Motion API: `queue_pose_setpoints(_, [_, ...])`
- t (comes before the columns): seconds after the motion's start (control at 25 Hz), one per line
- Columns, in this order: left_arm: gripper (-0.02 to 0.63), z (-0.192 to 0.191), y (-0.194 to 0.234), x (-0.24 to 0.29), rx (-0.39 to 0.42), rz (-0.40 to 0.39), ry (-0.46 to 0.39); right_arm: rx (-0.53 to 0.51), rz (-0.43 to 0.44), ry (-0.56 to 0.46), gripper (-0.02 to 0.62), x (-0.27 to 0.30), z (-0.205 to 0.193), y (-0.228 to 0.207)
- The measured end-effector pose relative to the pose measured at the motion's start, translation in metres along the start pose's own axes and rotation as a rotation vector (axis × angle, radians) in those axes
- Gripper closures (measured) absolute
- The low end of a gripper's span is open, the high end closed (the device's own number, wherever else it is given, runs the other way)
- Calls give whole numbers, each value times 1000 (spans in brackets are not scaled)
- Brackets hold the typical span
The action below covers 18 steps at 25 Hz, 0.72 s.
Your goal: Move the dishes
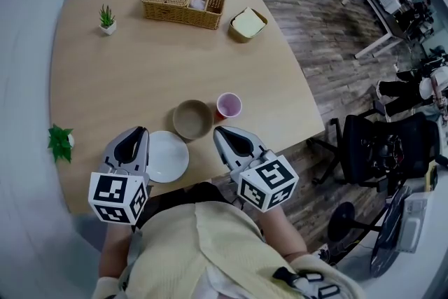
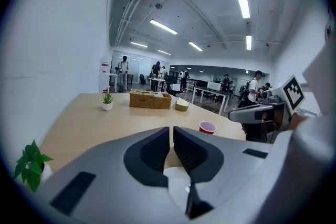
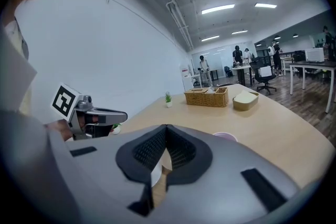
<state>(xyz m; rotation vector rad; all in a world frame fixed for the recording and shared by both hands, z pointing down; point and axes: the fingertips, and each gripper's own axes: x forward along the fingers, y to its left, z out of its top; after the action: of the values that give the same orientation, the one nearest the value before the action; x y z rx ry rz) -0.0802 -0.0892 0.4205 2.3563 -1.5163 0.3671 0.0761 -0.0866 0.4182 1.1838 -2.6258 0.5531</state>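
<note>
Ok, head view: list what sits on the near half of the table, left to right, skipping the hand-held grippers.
From the left: plant → plate → bowl → cup.

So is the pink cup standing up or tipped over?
Standing up. The cup sits on its base on the table, and its round open mouth faces up.

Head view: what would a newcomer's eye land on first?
The grey left gripper and right gripper, each with a marker cube, shut and empty, hang over the near edge of the pale wooden table. Between and just beyond them lie a round white plate, a tan bowl and a pink cup; a wicker basket sits at the far side.
</note>
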Motion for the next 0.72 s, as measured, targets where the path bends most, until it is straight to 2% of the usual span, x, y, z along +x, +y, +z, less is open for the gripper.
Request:
queue_pose_setpoints(0.4, [571, -4, -1, 0, 23, -5, 23, 19, -3, -8, 580, 0, 0, -3])
queue_pose_setpoints(0.72, [571, -13, -3, 4, 9, -25, 43, 14, -14, 18, 580, 6, -11, -7])
